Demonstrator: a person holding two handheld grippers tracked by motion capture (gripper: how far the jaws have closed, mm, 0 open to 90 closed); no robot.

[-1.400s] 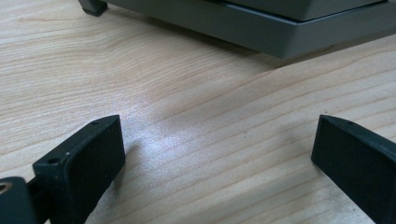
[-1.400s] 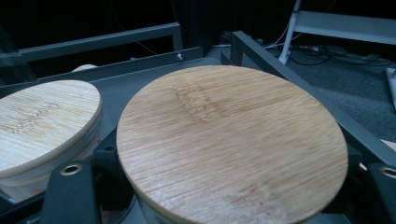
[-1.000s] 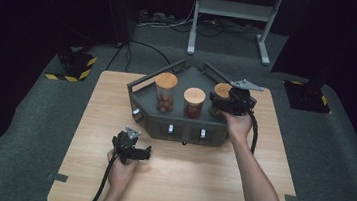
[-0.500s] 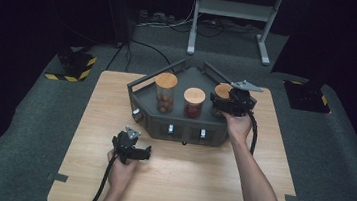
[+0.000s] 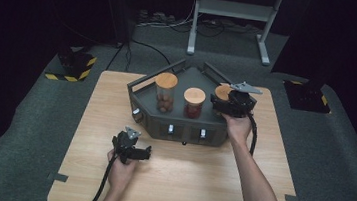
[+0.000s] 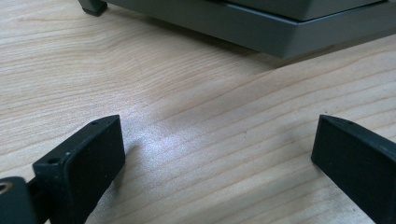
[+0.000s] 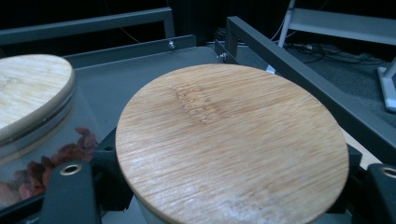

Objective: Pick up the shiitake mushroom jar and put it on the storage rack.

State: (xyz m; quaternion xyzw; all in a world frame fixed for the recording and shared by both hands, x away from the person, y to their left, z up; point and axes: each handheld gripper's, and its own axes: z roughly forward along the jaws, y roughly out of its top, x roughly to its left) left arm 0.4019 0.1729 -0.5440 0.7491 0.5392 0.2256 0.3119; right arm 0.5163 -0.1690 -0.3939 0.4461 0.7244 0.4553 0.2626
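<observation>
Looking down, we see a wooden table (image 5: 78, 170) carrying a grey rack (image 5: 184, 126), with three wood-lidded jars standing in it. The right gripper (image 5: 226, 101) sits at the rack's right end, jaws pinching the right jar (image 7: 233, 140) just under its lid. In front of the rack, the left gripper (image 6: 219, 158) rests low over bare wood, jaws spread.

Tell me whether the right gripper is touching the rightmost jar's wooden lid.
Touching. In the right gripper view, the right gripper's black jaws press against both sides of the wooden lid, with no gap visible.
</observation>
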